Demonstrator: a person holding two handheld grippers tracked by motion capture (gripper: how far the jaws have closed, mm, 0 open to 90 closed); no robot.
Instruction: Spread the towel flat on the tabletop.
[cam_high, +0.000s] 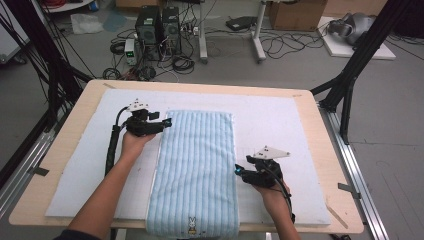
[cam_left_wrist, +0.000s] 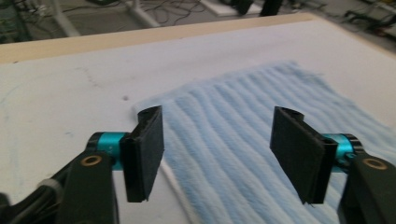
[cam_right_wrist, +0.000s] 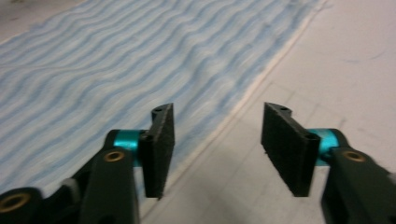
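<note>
A light blue striped towel (cam_high: 196, 170) lies flat along the middle of the table, folded into a long strip, with a small rabbit figure at its near end. My left gripper (cam_high: 167, 122) is open at the towel's far left corner, its jaws straddling the towel (cam_left_wrist: 243, 140) edge. My right gripper (cam_high: 238, 171) is open at the towel's right edge, about midway along it. In the right gripper view the towel (cam_right_wrist: 107, 70) and its pale hem run up the left, and the gripper (cam_right_wrist: 217, 140) holds nothing.
A white felt mat (cam_high: 280, 125) covers the wooden table (cam_high: 325, 150). Black frame legs stand at both sides. On the floor beyond are computer towers (cam_high: 157, 25), cables, desk legs and a cardboard box (cam_high: 295, 12).
</note>
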